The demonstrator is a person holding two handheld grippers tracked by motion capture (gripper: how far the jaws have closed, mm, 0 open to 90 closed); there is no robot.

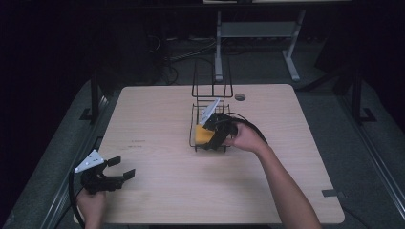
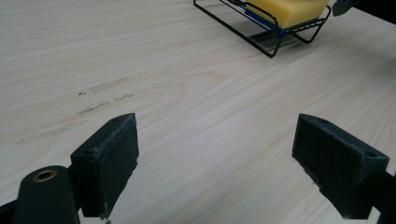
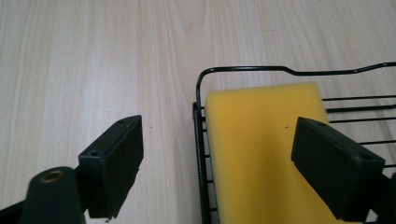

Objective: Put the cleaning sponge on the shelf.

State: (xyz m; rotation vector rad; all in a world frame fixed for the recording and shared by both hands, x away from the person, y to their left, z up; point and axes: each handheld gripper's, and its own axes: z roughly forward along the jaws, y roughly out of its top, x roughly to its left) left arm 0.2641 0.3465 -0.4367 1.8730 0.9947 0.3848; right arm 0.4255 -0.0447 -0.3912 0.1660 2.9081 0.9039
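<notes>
Yellow rectangular foam sponge (image 3: 261, 154) already lying in black wire rack (image 3: 201, 154) on pale wooden bench (image 1: 157, 191); right claw (image 3: 233, 163) released above, left claw (image 2: 217, 163) released, idle.

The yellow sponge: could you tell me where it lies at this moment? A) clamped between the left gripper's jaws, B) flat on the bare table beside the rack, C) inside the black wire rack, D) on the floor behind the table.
C: the yellow sponge lies inside the black wire rack, and the right gripper hangs open above it, its jaws not touching the sponge.
</notes>
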